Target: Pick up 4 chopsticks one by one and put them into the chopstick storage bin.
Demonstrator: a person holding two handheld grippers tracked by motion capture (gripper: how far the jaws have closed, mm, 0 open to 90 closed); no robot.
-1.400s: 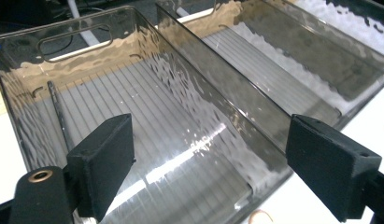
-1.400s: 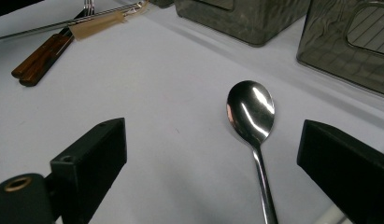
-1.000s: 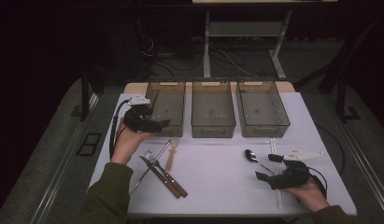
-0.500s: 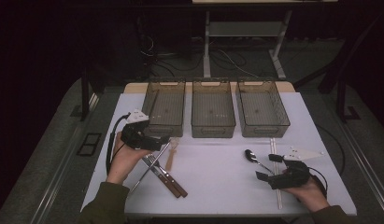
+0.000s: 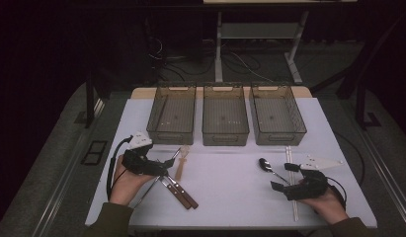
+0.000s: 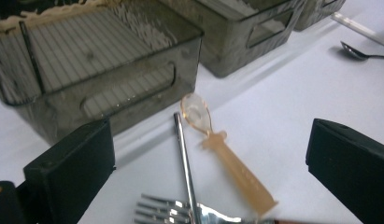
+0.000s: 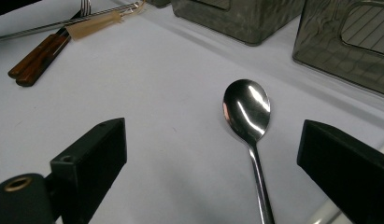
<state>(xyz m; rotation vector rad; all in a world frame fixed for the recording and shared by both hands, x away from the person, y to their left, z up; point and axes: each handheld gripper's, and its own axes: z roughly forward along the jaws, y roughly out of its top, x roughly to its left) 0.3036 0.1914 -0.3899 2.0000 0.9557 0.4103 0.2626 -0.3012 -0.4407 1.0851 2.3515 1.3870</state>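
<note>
My left gripper (image 5: pixel 167 163), jaws spread and just opened wider with nothing pinched, hangs over the translucent amber plastic spoon (image 6: pixel 224 151) at twelve o'clock of it. I judge the spoon light, stiff and slippery; grip its flat handle mid-length. My right gripper (image 5: pixel 281 177) gapes, empty.

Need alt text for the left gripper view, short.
The left gripper, jaws wide open, hovers over a pale plastic spoon lying beside a thin metal rod and a fork on a white table. Empty smoky bins stand behind.
</note>
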